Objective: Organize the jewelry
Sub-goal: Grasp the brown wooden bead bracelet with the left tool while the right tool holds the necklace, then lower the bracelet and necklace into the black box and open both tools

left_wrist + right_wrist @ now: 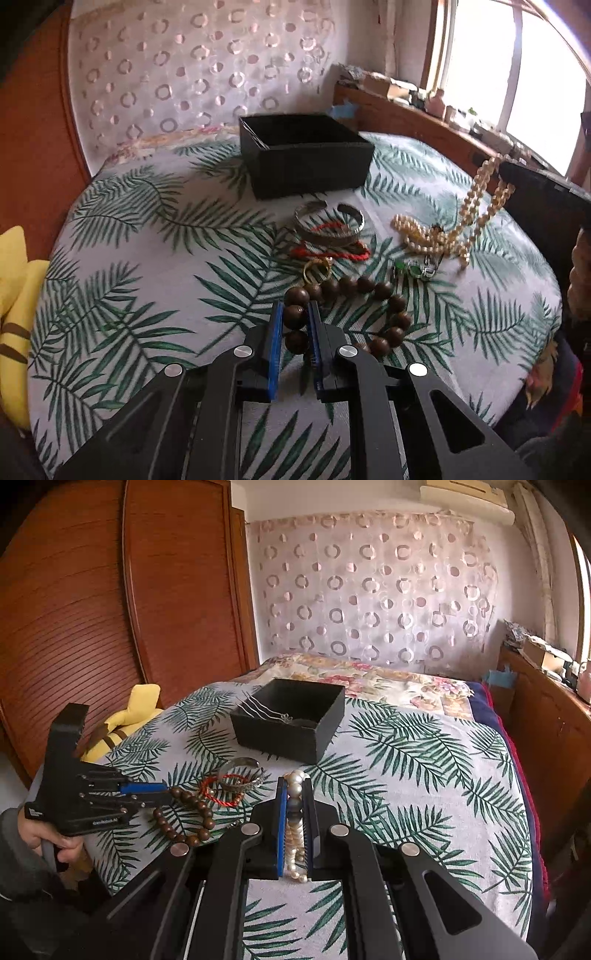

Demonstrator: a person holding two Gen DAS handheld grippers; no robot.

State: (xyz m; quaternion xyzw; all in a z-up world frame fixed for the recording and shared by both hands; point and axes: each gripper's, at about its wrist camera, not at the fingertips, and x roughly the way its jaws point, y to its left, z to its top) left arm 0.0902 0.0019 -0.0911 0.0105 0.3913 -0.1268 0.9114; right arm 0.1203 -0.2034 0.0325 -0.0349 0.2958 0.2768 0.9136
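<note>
A black open box [306, 155] stands on the leaf-print cloth; in the right wrist view the box [291, 720] holds a thin silver chain [258, 709]. My left gripper [295, 306] is shut on the brown wooden bead bracelet [369, 291], which lies on the cloth. My right gripper [294, 786] is shut on the pearl necklace [294, 812] and holds it lifted; in the left wrist view the necklace [469, 206] hangs from it down to the cloth. Silver bangles [328, 221], a red cord bracelet [332, 251], a gold ring [317, 269] and a green-stone piece [413, 269] lie between.
A yellow plush toy [125, 716] lies at the bed's left edge by the wooden wardrobe [110, 609]. A wooden ledge with clutter [424, 107] runs under the window on the right. A floral blanket [369, 679] covers the far bed.
</note>
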